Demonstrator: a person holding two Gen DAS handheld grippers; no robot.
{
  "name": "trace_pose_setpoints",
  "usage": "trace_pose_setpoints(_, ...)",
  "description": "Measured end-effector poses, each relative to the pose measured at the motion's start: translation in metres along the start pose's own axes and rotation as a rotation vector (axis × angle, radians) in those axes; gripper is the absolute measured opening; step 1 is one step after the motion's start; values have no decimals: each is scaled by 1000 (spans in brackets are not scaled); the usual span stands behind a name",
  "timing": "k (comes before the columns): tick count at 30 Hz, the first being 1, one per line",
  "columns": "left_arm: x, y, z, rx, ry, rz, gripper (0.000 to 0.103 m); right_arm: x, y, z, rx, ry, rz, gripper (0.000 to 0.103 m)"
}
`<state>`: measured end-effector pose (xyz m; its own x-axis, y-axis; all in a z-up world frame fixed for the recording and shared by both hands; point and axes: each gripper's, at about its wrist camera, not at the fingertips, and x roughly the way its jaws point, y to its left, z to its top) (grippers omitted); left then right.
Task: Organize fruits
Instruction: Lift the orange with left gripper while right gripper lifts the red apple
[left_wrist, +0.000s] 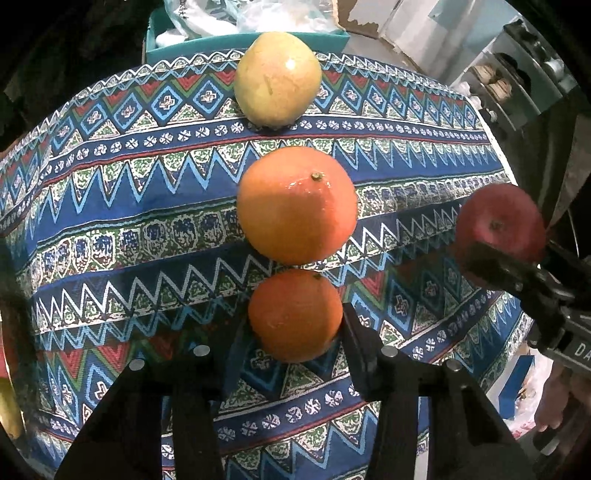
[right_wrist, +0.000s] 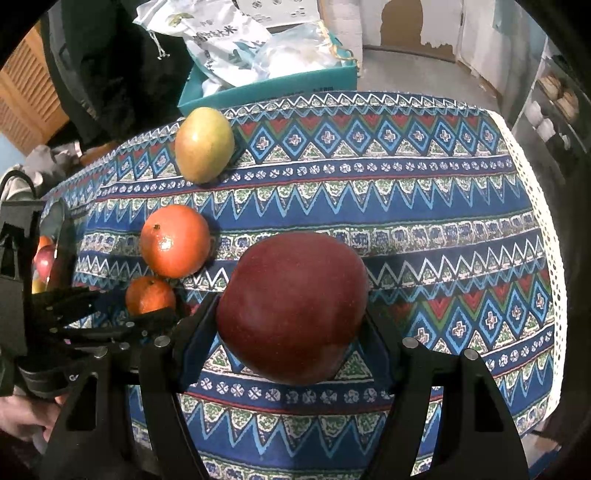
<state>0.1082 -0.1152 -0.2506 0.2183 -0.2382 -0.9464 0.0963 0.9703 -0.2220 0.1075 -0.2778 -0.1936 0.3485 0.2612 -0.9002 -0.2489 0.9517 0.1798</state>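
Observation:
Three fruits stand in a row on the patterned tablecloth: a yellow-green mango farthest, a large orange in the middle, and a small orange nearest. My left gripper is shut on the small orange, with a finger pressing on each side. My right gripper is shut on a dark red apple, held to the right of the row. In the left wrist view the apple shows at the right edge, in the right gripper.
A teal box with plastic bags stands behind the table's far edge. Shelves stand at the right. More fruit shows at the far left, past the left gripper. A hand holds that gripper.

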Motion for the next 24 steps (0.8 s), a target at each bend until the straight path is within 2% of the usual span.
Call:
trace_pose_setpoints(7,-26,-2,-2,25,-50,2,48,-9,2,3,-6,-28,5,72)
trace_pose_setpoints(18,-72,9,-3,4,-120,-43,48,-37,18,11,-54,-108,9,72)
trace_pose_setpoints(24,-90,7,-1,4,-163,-37,48,-51,27,14,-74,-140,27,72)
